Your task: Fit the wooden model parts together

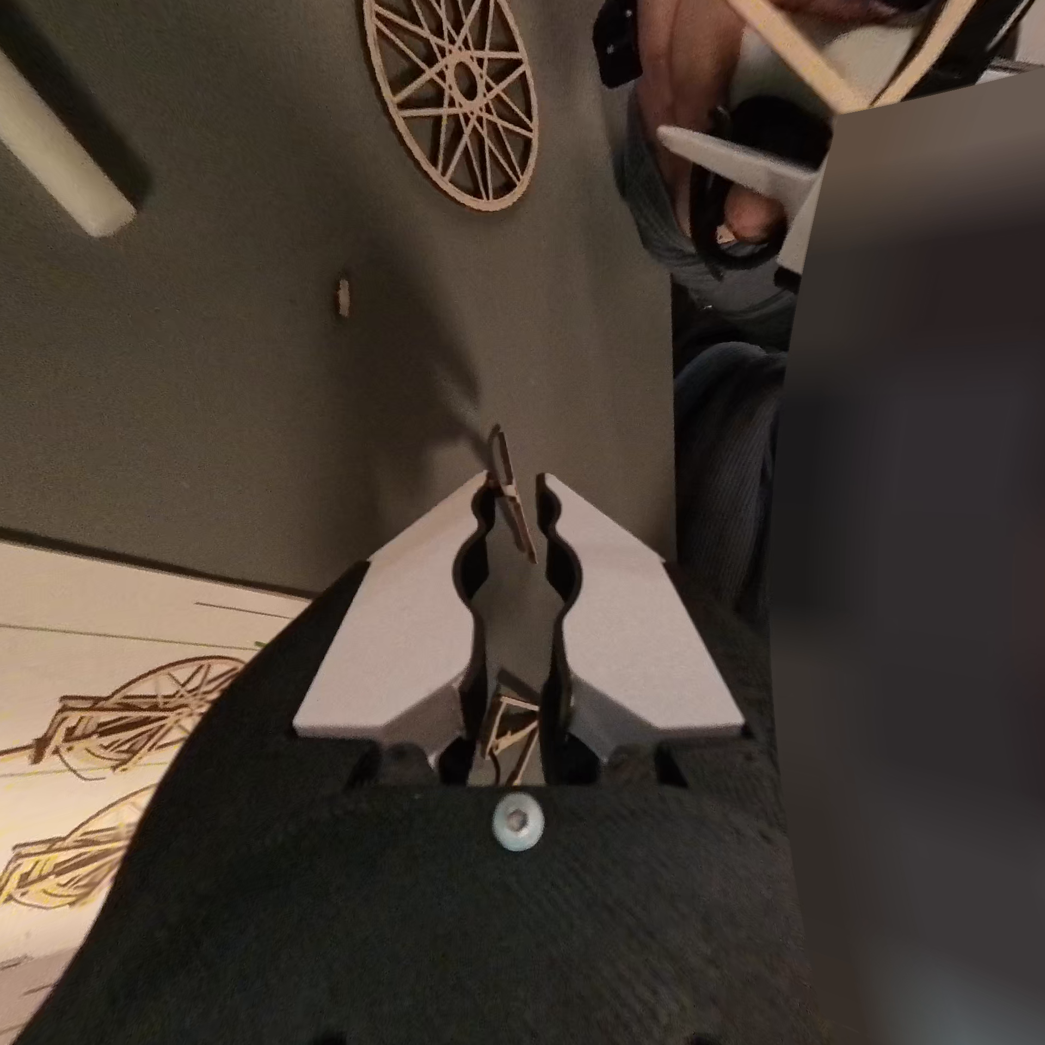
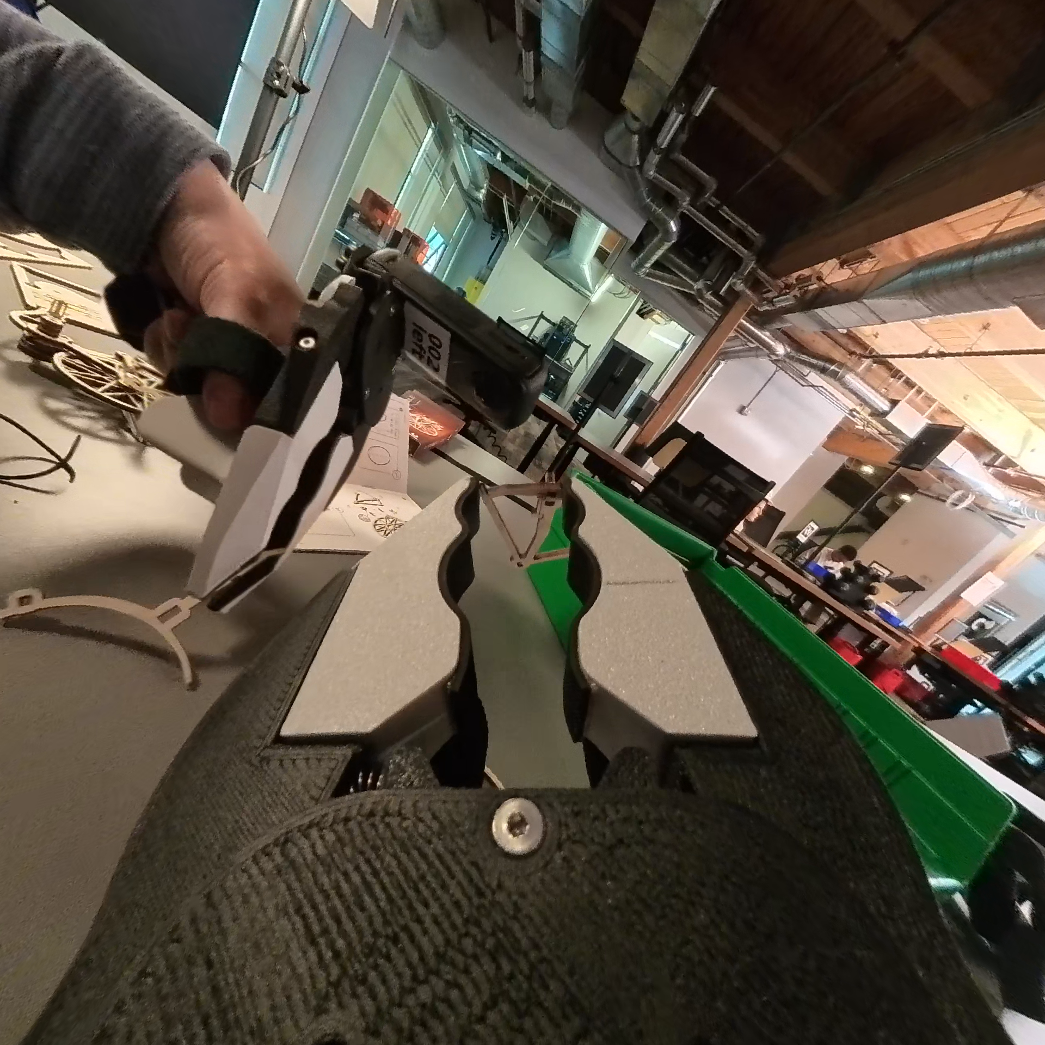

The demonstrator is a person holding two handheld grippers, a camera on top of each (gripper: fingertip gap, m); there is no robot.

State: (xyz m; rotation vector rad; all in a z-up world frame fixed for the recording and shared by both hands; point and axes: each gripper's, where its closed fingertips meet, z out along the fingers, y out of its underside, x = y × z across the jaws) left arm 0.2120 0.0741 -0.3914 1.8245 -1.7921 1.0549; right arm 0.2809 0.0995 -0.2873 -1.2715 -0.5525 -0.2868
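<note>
Judging by their thin, laser-cut look, these pale plywood pieces are light, stiff across the flat and brittle along the slender struts, so the hold belongs on a solid tab or joint, never mid-span.

Left first: the left gripper [image 1: 513, 480] pinches a thin curved wooden arc piece with square tab ends [image 2: 113, 613]. Its own view shows only a sliver of wood edge-on between fingers that stand slightly apart, the strip leaning on one pad. The right wrist view shows what that hides: the gripper's tips meet on the tab at the arc's near end, with the rest of the arc lying against the grey counter [image 2: 85, 763].

A flat round spoked wooden wheel [image 1: 450, 96] lies on the counter well beyond, visible only from the left wrist.

Rightward, the right gripper [image 2: 520, 486] clamps a small triangular wooden frame of thin struts [image 2: 517, 523] by its upper corners, raised clear of the counter. A green plastic bin [image 2: 791, 678] sits beside it.
</note>
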